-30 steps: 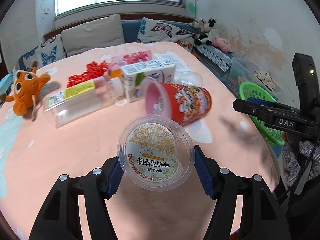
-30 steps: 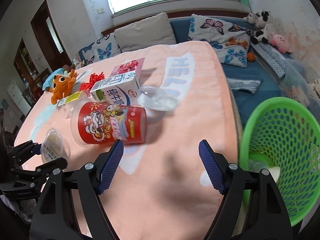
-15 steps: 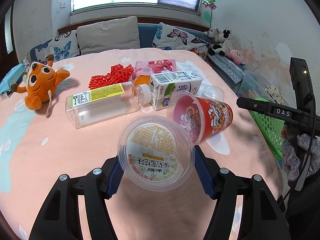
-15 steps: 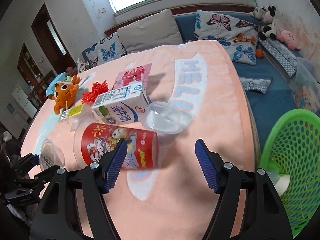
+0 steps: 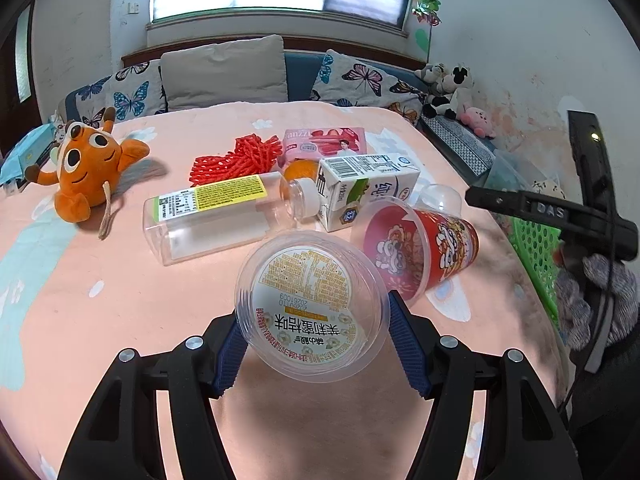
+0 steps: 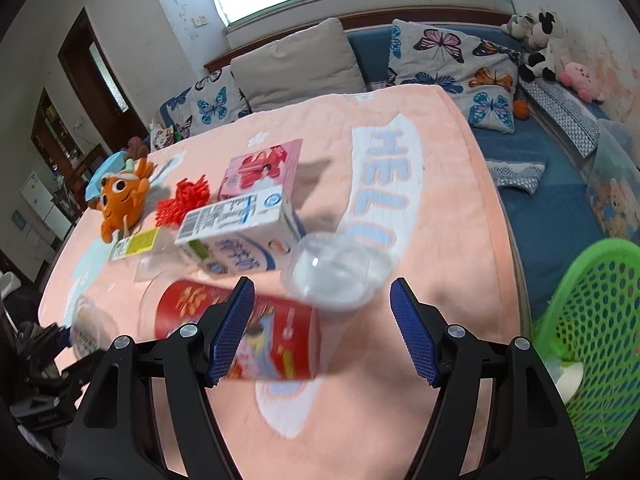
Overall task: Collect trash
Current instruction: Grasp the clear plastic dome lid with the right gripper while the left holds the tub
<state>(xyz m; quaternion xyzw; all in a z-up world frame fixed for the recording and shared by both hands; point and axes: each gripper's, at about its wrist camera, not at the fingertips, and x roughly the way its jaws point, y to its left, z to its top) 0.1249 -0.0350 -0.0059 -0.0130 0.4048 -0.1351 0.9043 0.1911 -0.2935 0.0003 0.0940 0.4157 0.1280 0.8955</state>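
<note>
Your left hand-held gripper (image 5: pixel 312 342) is clamped on a clear plastic cup (image 5: pixel 310 304) with a yellow printed label, its blue pads pressing the cup's sides just above the peach blanket (image 5: pixel 120 320). Your right hand-held gripper (image 6: pixel 322 330) stands with its fingers apart and nothing between them, over the near edge of the blanket. Just beyond its left finger (image 6: pixel 230 330) lies a red noodle cup (image 6: pixel 240 332) on its side, and just beyond the gap sits a clear domed lid (image 6: pixel 340 276), though blur in the right wrist view leaves it unclear whether lid and cup touch. Behind them a white milk carton (image 6: pixel 236 236) lies flat, with a clear square bottle (image 5: pixel 216 216), a red foam net (image 5: pixel 236 160) and a pink box (image 5: pixel 324 142) farther back. An orange plush toy (image 5: pixel 86 172) rests at the far left. The green mesh basket (image 6: pixel 592 344) stands to the right, off the blanket's edge, with something pale inside it.
</note>
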